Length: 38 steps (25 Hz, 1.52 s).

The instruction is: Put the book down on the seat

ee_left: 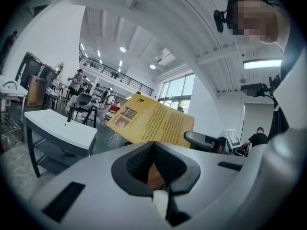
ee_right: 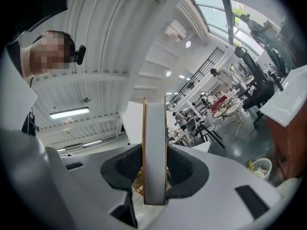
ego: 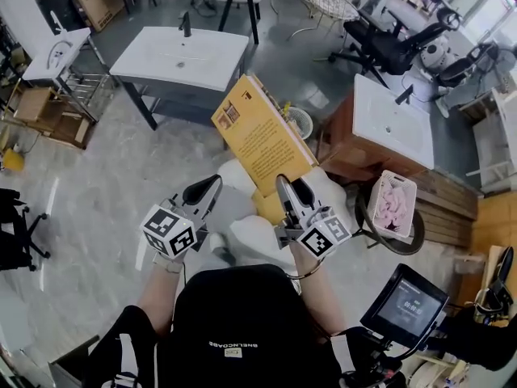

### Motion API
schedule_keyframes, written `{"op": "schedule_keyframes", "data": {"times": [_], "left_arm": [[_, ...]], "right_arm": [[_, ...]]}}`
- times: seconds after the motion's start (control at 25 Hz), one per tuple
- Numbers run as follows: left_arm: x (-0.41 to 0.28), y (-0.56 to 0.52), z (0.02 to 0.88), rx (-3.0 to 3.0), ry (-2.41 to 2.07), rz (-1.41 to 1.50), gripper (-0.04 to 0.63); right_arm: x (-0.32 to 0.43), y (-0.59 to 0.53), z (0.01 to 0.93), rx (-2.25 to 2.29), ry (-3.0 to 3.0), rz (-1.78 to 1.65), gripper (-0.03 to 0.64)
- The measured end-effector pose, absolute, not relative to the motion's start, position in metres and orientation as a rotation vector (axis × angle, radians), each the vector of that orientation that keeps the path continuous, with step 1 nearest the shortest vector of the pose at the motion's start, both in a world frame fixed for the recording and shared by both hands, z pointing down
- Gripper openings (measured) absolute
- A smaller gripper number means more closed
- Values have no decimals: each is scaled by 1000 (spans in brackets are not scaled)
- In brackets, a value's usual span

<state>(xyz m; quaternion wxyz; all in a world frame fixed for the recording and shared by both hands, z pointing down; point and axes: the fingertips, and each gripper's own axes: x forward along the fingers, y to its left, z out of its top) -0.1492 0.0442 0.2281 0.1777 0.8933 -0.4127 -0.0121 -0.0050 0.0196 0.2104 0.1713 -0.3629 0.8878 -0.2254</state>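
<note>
I am holding the yellow book [ego: 258, 140] up in the air with my right gripper [ego: 292, 188]. Its jaws are pressing on both covers at the book's lower edge, opened only as far as the book is thick. In the right gripper view the white page edge is standing upright between the dark pads. The book is leaning up and to the left, away from me, with its printed back cover facing the head camera.

My left gripper [ego: 206, 188] is hovering just left of the book, apart from it. Its jaws are pressed together with nothing between them.

Below the book, a white rounded seat [ego: 254, 239] is showing between my two grippers, partly hidden by the book. Farther off, a white washbasin on a dark stand [ego: 182, 55] is standing on the grey floor. A wooden cabinet with a basin top [ego: 388, 124] is sitting to the right.
</note>
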Motion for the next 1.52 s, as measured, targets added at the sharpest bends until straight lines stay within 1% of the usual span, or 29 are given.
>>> {"op": "schedule_keyframes", "data": {"times": [0.08,0.16,0.96,1.52], "left_arm": [[-172,27,226,2529,-1137,-46,14],[-180,18,231,2537,-1114,-54,14],[-192,-6,265,2533,-984,-69,14],[-185,-26,280,2522,-958,-64,14]], "right_arm": [[-27,6,209,-1063,2517,-646,163],[-35,0,213,-1085,2510,-644,163],[-39,-12,234,-1205,2434,-686,163],[-22,-24,243,-1249,2416,-690,163]]}}
